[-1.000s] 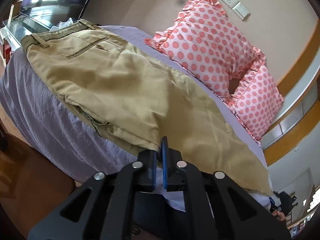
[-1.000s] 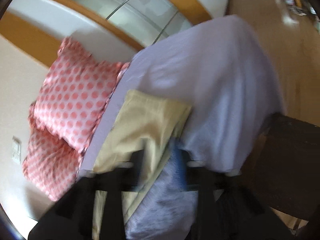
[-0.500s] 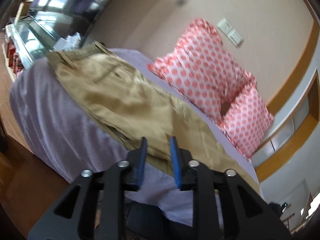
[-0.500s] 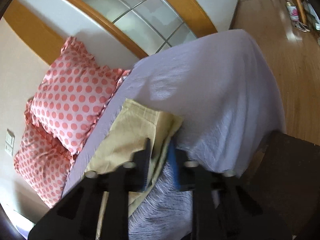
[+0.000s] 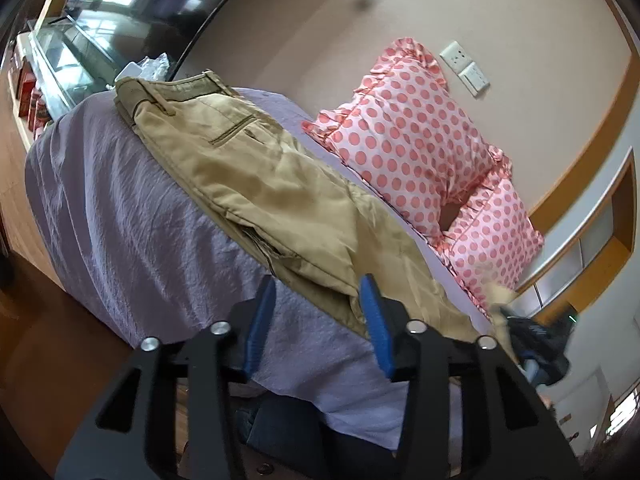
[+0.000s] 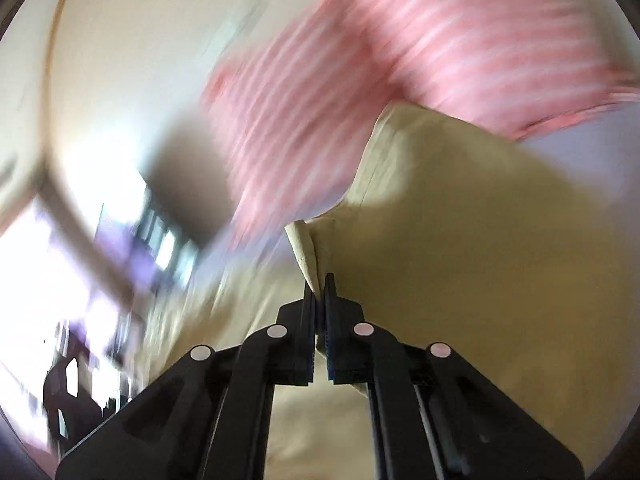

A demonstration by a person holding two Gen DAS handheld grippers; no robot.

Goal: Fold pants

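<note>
Khaki pants (image 5: 260, 184) lie lengthwise on a lilac bed sheet (image 5: 120, 240), folded leg on leg, waistband at the far left. My left gripper (image 5: 316, 300) is open and empty, its blue pads either side of the pants' near edge at mid-leg. My right gripper (image 6: 319, 284) is shut on the pants' hem (image 6: 306, 248) and lifts that cloth; the view is motion-blurred. The right gripper also shows in the left wrist view (image 5: 532, 336) at the far right, with the hem raised.
Two pink polka-dot pillows (image 5: 420, 140) lean on the wall behind the bed. A glass cabinet (image 5: 64, 60) and dark screen stand at the far left. Wooden floor (image 5: 48, 344) lies below the bed's near edge.
My left gripper let go of the pants' edge and opened wide. My right gripper closed on the leg hem and swung it up fast, turning toward the pillows.
</note>
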